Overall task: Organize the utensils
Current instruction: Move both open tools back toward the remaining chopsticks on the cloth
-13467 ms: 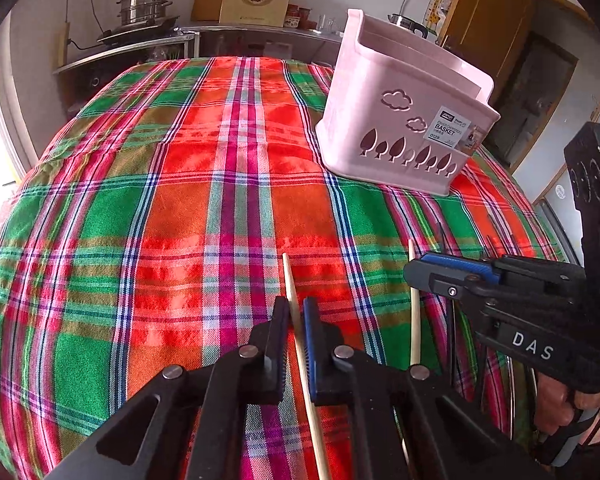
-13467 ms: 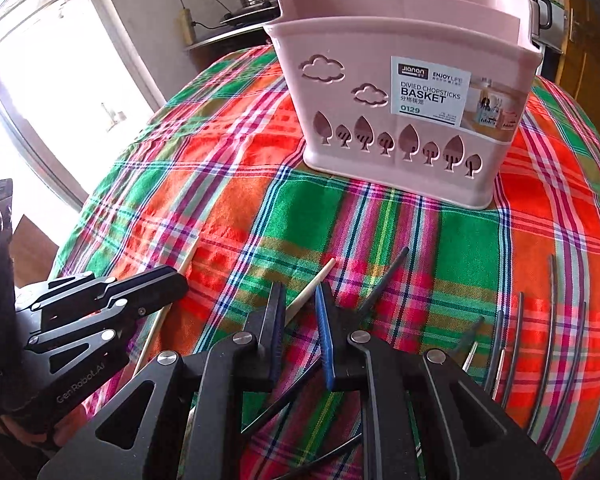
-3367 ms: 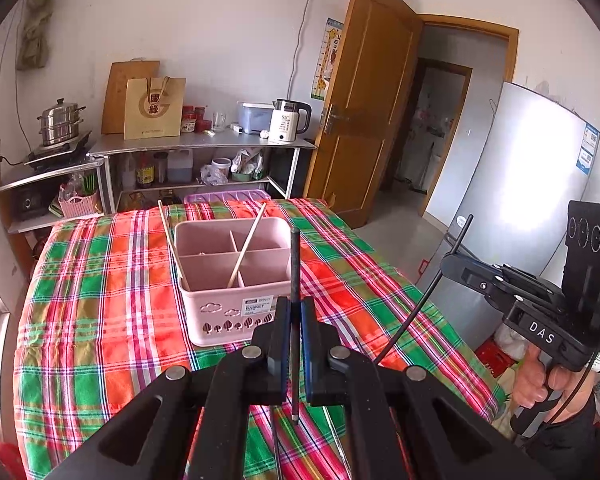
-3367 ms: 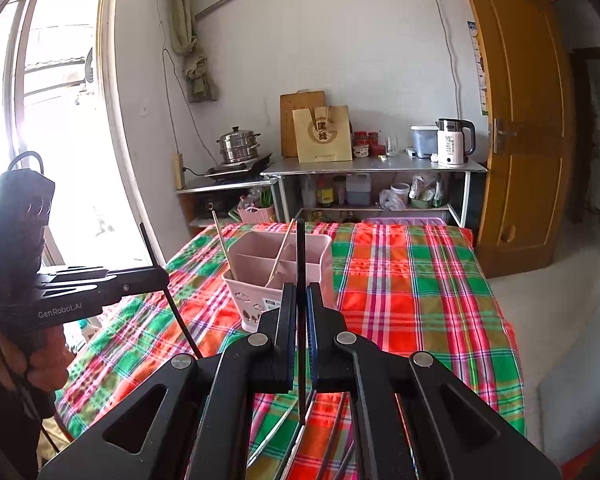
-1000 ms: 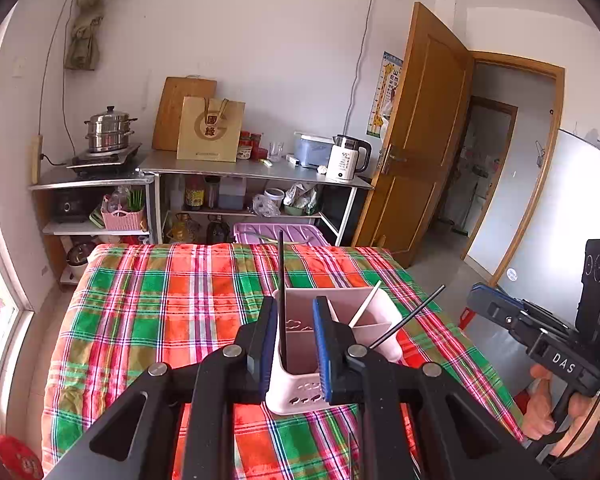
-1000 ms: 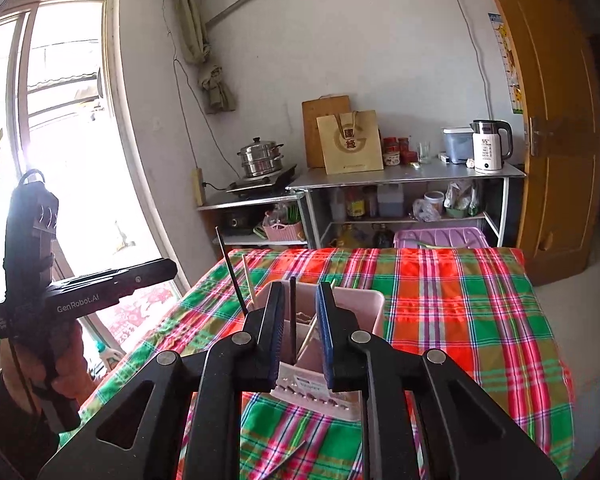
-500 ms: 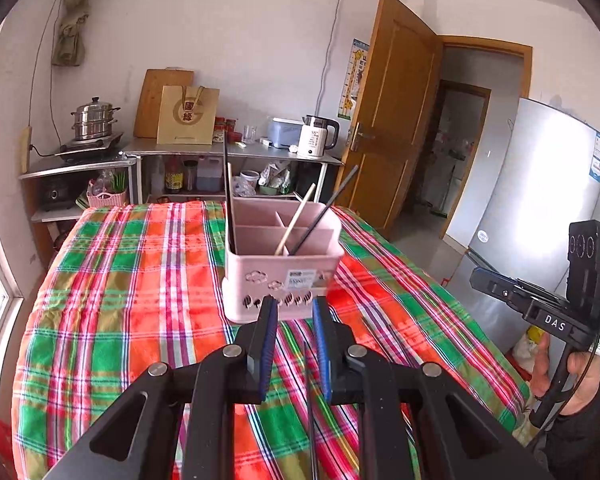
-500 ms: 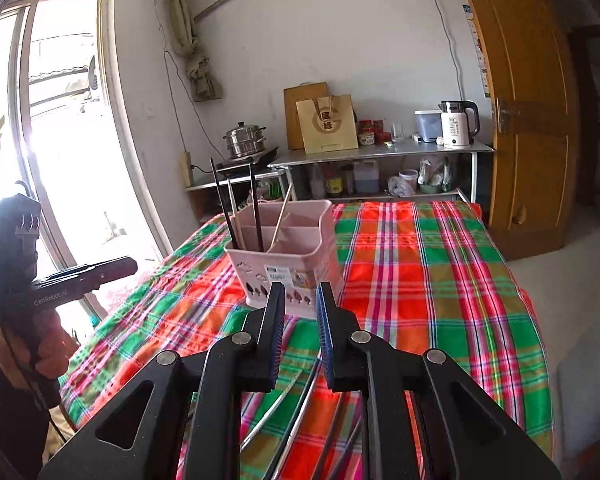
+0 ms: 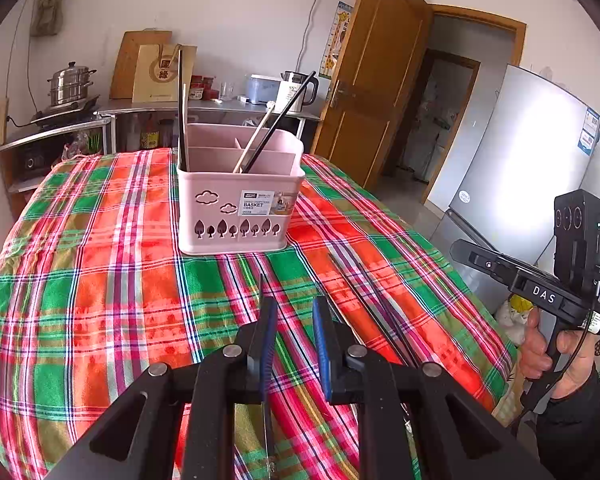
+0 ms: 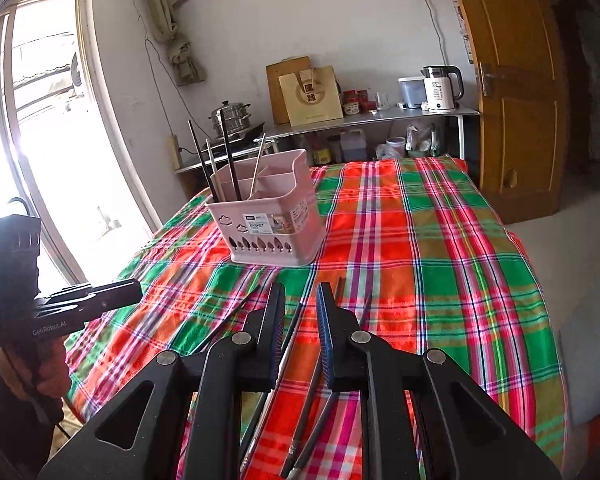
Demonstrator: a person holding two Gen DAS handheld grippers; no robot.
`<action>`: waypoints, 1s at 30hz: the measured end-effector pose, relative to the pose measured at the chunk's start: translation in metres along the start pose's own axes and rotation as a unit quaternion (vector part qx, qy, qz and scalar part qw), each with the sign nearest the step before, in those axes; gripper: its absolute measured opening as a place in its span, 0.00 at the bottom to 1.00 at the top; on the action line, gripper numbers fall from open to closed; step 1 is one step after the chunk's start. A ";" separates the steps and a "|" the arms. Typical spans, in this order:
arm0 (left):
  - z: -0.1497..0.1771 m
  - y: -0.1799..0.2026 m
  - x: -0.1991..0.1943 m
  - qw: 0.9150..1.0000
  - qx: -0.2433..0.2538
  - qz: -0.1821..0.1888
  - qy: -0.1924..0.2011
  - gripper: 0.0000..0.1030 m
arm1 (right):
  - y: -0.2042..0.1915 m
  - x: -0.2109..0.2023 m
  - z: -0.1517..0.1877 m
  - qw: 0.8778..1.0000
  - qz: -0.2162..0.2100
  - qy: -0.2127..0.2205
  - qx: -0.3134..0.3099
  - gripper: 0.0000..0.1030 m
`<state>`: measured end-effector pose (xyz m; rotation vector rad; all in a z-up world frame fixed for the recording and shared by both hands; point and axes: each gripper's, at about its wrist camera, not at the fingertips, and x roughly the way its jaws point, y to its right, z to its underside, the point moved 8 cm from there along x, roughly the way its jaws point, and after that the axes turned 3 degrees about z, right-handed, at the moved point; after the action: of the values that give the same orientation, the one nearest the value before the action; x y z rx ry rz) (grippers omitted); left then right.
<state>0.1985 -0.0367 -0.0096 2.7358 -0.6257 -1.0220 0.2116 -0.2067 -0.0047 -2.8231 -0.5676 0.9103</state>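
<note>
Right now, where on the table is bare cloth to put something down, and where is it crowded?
Bare cloth lies left of the pink basket, toward the window side, and on the door side. It is crowded in front of the basket, where loose chopsticks lie under both tongs.

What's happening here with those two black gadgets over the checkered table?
A person is sorting chopsticks into a pink basket using a handheld tool in each hand. Right now both the left tool and the right tool are open and empty, held above the plaid tablecloth. Four chopsticks stand in the basket; several loose chopsticks lie on the cloth.
</note>
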 end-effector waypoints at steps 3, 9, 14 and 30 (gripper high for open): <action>0.003 -0.002 0.010 1.000 -0.002 -0.006 -0.012 0.17 | 0.002 0.003 0.002 1.000 0.001 -0.005 0.002 0.16; 0.010 -0.002 0.028 0.999 0.002 -0.008 -0.038 0.17 | 0.004 0.017 0.008 1.000 0.004 -0.023 -0.002 0.16; 0.015 -0.006 0.045 0.998 0.007 -0.012 -0.059 0.17 | 0.006 0.032 0.013 0.999 0.007 -0.042 -0.003 0.16; 0.023 -0.036 0.118 0.987 0.018 -0.060 -0.146 0.17 | 0.015 0.099 0.029 0.992 0.034 -0.122 -0.017 0.16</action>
<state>0.2752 -0.0556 -0.1064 2.7050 -0.5292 -1.4709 0.2734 -0.1821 -0.0851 -2.7946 -0.5204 1.2808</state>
